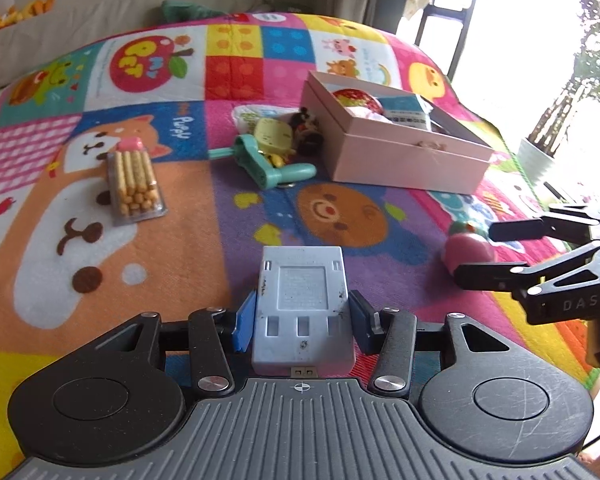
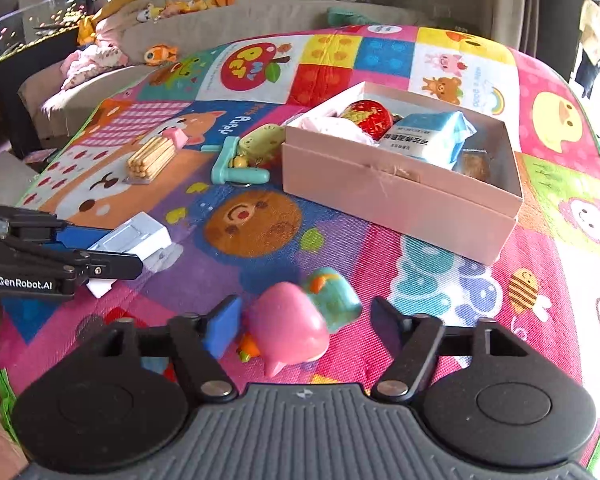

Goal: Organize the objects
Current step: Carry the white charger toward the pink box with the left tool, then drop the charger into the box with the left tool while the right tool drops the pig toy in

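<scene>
My left gripper (image 1: 302,316) is shut on a pale blue plastic block (image 1: 303,300) and holds it over the colourful mat; it also shows in the right wrist view (image 2: 134,236). My right gripper (image 2: 304,320) is open around a pink and teal toy (image 2: 296,326) that lies on the mat, the pads on either side and apart from it. The toy also shows in the left wrist view (image 1: 466,246). An open pink box (image 2: 400,196) with a red ball, a blue packet and other items stands further back.
A pack of biscuit sticks (image 1: 134,178) lies at the left. A teal toy gun (image 1: 268,162), a yellow toy (image 1: 274,136) and small figures lie beside the box (image 1: 404,160). A sofa with plush toys (image 2: 100,56) is behind the mat.
</scene>
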Motion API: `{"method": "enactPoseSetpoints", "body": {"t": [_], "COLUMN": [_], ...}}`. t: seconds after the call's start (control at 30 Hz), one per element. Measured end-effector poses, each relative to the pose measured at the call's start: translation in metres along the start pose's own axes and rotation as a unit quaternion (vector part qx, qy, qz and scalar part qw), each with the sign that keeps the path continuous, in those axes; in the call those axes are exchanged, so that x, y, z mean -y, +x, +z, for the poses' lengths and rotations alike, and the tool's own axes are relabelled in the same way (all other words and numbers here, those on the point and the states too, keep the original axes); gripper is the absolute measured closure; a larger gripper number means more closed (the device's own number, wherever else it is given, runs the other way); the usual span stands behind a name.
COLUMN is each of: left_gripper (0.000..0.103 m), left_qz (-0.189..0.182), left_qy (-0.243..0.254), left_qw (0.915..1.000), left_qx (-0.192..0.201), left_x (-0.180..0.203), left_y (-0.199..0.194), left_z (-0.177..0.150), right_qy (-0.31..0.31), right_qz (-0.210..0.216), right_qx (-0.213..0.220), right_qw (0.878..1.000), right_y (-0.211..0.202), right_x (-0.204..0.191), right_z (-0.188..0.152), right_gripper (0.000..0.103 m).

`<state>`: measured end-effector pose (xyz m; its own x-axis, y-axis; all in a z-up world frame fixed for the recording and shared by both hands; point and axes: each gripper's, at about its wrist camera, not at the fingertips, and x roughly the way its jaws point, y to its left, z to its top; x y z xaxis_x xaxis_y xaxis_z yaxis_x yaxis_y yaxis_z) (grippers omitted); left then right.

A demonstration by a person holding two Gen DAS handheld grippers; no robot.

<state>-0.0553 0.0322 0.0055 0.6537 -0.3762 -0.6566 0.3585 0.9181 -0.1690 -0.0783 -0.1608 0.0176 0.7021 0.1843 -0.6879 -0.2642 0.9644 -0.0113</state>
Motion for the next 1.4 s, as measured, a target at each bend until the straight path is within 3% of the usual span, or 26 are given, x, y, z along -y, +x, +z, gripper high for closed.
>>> {"method": "enactPoseSetpoints", "body": {"t": [0.17, 0.3, 0.47, 0.63, 0.83, 0.87, 0.93, 0.97, 1.03, 1.1, 1.23, 1.4], "left_gripper": [0.050, 0.050, 0.050, 0.050, 0.050, 0.050, 0.050, 0.052, 0.053, 0.053, 0.053, 0.053], "left_qz": [-0.005, -0.009, -0.017, -0.044, -0.071, -0.082, -0.088, -0.080, -0.059, -0.048, -0.049, -0.043], "left_qy": [0.010, 0.006, 0.013, 0.040, 0.027, 0.012, -0.013, -0.019, -0.025, -0.039, -0.056, -0.028], "left_qw": [0.9999, 0.9999, 0.9997, 0.9963, 0.9888, 0.9877, 0.9908, 0.9924, 0.9921, 0.9903, 0.9908, 0.9921], "left_qx": [-0.003, -0.006, 0.014, 0.062, 0.129, 0.133, 0.102, 0.092, 0.108, 0.124, 0.113, 0.114], "left_x": [0.008, 0.008, 0.011, 0.032, 0.066, 0.069, 0.074, 0.076, 0.073, 0.064, 0.036, 0.014], "left_y": [0.001, 0.000, -0.009, -0.009, 0.040, 0.053, 0.087, 0.099, 0.110, 0.108, 0.087, 0.046], "left_z": [0.000, 0.001, 0.016, 0.074, 0.164, 0.175, 0.187, 0.189, 0.186, 0.182, 0.165, 0.116], "right_qy": [-0.036, -0.011, 0.024, 0.041, 0.073, 0.079, 0.089, 0.096, 0.108, 0.115, 0.135, 0.160], "right_qz": [-0.010, -0.011, -0.010, -0.009, -0.023, -0.025, -0.032, -0.034, -0.036, -0.040, -0.042, -0.037], "right_qx": [0.004, 0.002, 0.015, 0.063, 0.101, 0.103, 0.104, 0.103, 0.103, 0.102, 0.100, 0.126], "right_qw": [0.999, 1.000, 1.000, 0.997, 0.992, 0.991, 0.990, 0.989, 0.988, 0.987, 0.985, 0.978], "right_y": [0.002, 0.012, 0.010, -0.019, -0.043, -0.044, -0.044, -0.044, -0.043, -0.044, -0.042, -0.044], "right_x": [-0.008, 0.002, 0.015, 0.026, 0.048, 0.052, 0.058, 0.062, 0.069, 0.075, 0.088, 0.115], "right_z": [-0.002, -0.001, -0.003, -0.005, -0.011, -0.012, -0.015, -0.016, -0.020, -0.022, -0.019, 0.031], "right_gripper": [0.024, 0.024, 0.032, 0.032, 0.032, 0.032, 0.032, 0.032, 0.032, 0.032, 0.032, 0.032]}}
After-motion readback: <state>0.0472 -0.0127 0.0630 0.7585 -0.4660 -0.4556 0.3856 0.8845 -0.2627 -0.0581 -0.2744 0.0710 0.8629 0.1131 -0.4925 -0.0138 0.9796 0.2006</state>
